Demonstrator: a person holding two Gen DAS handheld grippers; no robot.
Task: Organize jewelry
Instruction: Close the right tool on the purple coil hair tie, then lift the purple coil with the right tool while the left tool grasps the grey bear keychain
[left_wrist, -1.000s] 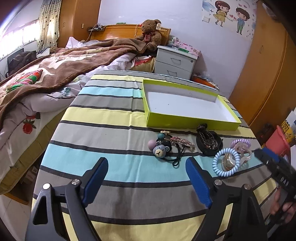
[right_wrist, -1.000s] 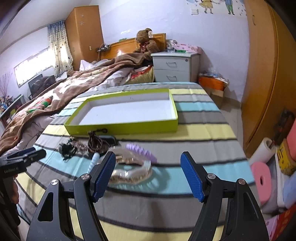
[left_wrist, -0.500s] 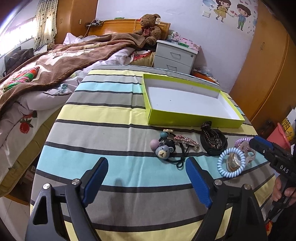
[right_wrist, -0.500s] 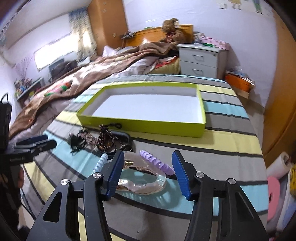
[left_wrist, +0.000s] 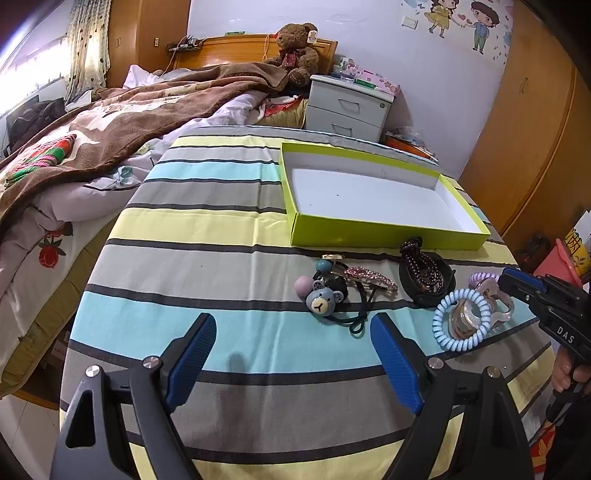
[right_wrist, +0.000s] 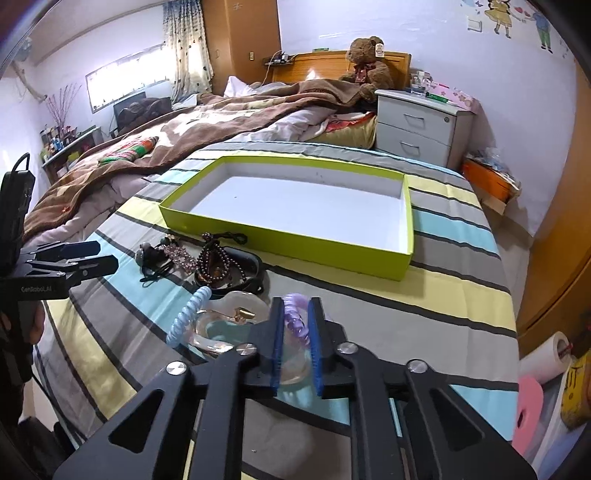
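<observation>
The right gripper (right_wrist: 296, 332) had its blue pads pressed against a purple coil hair tie (right_wrist: 295, 317) on the striped cloth (right_wrist: 424, 306), just nearer than the lime-green tray (right_wrist: 295, 240), with the beaded bracelet (right_wrist: 218, 260) to the coil's left.

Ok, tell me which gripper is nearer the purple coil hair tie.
Right. The right gripper has its fingers closed around the purple coil tie. The left gripper hangs open over the striped cloth, well to the left of the pile.

We see bare striped cloth (left_wrist: 207, 266) left of the green box (left_wrist: 384, 233) — lots of room. The bead pile (left_wrist: 424, 273) sits close against the box front.
</observation>
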